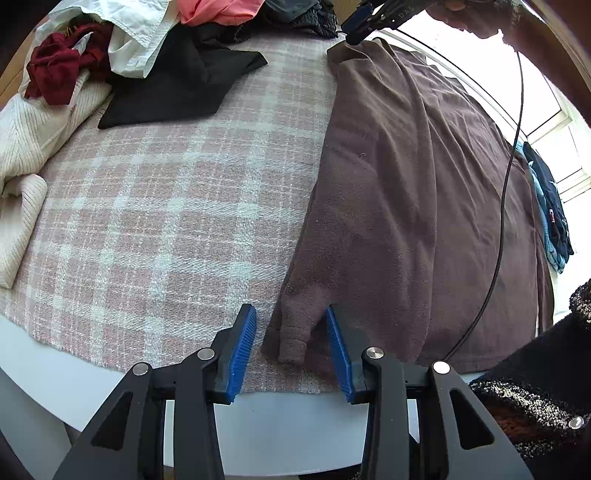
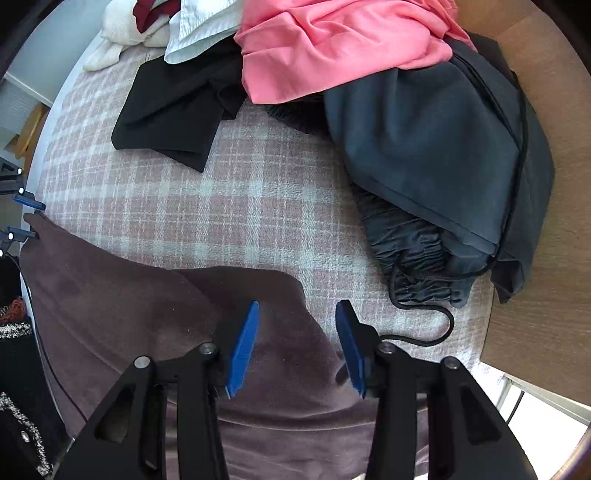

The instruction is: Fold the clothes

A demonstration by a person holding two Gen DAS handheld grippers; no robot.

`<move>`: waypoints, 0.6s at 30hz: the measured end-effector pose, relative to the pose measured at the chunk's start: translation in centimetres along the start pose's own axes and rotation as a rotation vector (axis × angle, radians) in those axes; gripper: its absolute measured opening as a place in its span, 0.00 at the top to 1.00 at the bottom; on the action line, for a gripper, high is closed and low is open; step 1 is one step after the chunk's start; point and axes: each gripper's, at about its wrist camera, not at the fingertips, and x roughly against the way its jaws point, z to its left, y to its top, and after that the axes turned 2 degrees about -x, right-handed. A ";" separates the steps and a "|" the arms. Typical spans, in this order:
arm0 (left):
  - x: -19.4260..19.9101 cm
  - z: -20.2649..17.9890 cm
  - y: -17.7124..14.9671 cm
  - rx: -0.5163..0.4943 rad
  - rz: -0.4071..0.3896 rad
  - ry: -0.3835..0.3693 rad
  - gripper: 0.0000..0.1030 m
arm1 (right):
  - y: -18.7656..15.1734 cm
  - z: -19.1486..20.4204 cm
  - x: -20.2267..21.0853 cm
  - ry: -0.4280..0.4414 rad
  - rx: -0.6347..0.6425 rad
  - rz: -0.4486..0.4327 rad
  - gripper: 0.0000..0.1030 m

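A brown garment (image 1: 406, 184) lies flat on the plaid cloth (image 1: 166, 203), running from the near table edge to the far side. In the left wrist view my left gripper (image 1: 290, 310) stands open at the near edge. A rolled cuff (image 1: 293, 343) of the garment lies between its blue pads, which do not press on it. My right gripper (image 2: 299, 306) points straight down over the far corner of the brown garment (image 2: 129, 295), open and holding nothing. It also shows at the top of the left wrist view as the right gripper (image 1: 360, 22). At the left rim of the right wrist view is the left gripper (image 2: 27, 218).
Loose clothes are piled at the back: a black piece (image 2: 173, 110), a pink one (image 2: 332, 48), a white shirt (image 1: 136, 40), a cream sweater (image 1: 33, 140), a dark red item (image 1: 59, 70) and grey-blue trousers (image 2: 436, 147) with a drawstring. A black cable (image 1: 506, 184) crosses the brown garment. The white table rim (image 1: 55, 354) is near.
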 end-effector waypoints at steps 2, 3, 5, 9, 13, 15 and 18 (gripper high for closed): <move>0.0 -0.3 -0.1 -0.011 0.007 0.002 0.75 | 0.4 0.0 -0.3 0.015 0.017 0.008 0.59; 0.1 -0.4 -0.1 -0.010 0.006 0.006 0.76 | 0.6 0.1 -0.7 0.027 0.030 0.017 0.59; 0.3 -0.5 -0.2 -0.009 0.004 0.008 0.78 | 0.9 0.3 -1.5 0.042 0.056 0.045 0.59; 0.3 -0.4 -0.2 0.002 0.006 0.000 0.81 | 0.9 0.2 -3.1 0.068 0.084 0.106 0.59; 0.5 -0.3 0.0 -0.006 0.008 0.003 0.84 | 0.8 0.4 -3.8 0.088 0.108 0.119 0.59; 0.6 -0.4 0.3 -0.011 0.005 0.000 0.87 | 0.5 0.5 -3.7 0.087 0.124 0.107 0.60; 0.6 -0.9 0.5 -0.019 0.000 -0.009 0.90 | -0.1 0.5 -3.0 0.099 0.136 0.082 0.82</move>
